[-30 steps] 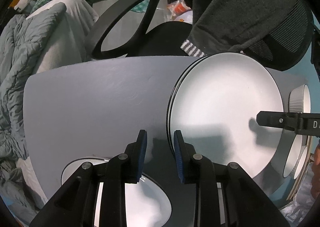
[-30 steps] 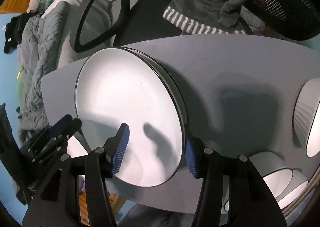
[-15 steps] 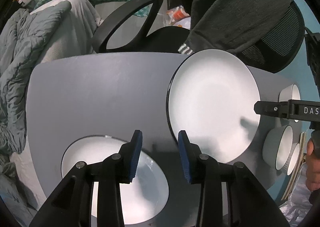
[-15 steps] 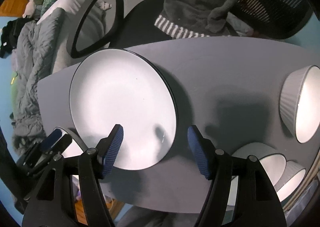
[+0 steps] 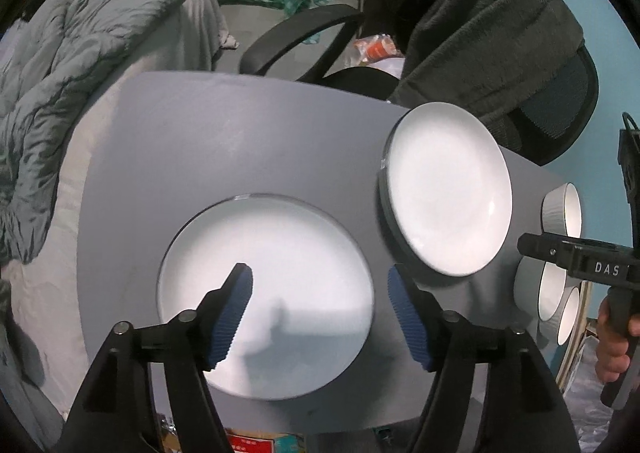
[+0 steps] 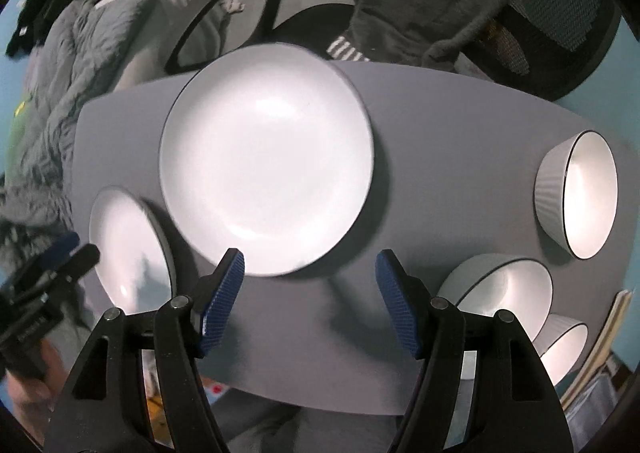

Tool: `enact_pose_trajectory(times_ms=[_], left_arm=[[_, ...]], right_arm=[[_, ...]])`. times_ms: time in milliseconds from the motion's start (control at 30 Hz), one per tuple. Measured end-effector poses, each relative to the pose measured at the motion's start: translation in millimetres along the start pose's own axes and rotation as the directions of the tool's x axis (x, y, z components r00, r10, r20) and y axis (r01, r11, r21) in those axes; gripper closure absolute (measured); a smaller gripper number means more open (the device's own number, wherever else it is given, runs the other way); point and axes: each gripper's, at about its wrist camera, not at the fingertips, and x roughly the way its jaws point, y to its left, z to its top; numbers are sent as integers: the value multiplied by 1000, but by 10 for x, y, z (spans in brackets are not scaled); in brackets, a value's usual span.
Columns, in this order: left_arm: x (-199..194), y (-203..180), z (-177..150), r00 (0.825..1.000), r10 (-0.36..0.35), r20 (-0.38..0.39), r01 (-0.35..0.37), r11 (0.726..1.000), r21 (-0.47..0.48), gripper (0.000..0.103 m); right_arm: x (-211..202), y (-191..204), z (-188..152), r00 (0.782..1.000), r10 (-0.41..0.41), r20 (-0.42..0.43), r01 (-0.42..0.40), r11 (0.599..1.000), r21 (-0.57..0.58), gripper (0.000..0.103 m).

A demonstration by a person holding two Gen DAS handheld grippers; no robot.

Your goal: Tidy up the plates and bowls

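A stack of large white plates (image 5: 448, 189) (image 6: 266, 169) lies on the grey table (image 5: 240, 141). A smaller white plate (image 5: 264, 293) (image 6: 128, 249) lies nearer the table's front left. My left gripper (image 5: 320, 309) is open and empty, hovering over the smaller plate. My right gripper (image 6: 308, 301) is open and empty, above bare table just in front of the plate stack; it also shows in the left wrist view (image 5: 576, 261). Three white ribbed bowls stand at the right: one apart (image 6: 580, 197), one in the middle (image 6: 504, 289), one near the edge (image 6: 564, 345).
A black office chair with a dark grey garment (image 5: 480, 33) stands behind the table. A grey duvet (image 5: 44, 101) lies to the left. The table's front edge (image 6: 320, 401) is close below the right gripper. The other hand-held gripper (image 6: 36, 293) is at the left.
Both grippers have pulled back and up from the plate stack and opened wider. The left gripper now hovers over the smaller plate. The stack rests on the table.
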Motion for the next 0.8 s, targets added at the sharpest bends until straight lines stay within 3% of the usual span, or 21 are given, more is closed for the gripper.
enact_pose_trajectory(times_ms=[400, 800], left_arm=[[-50, 773, -382, 1000, 18, -25, -21, 992, -128, 26], [108, 1176, -521, 1000, 2, -29, -7, 989, -145, 26]], right_arm=[[115, 370, -293, 999, 23, -26, -25, 996, -87, 34], [377, 788, -375, 997, 43, -60, -52, 983, -175, 34]])
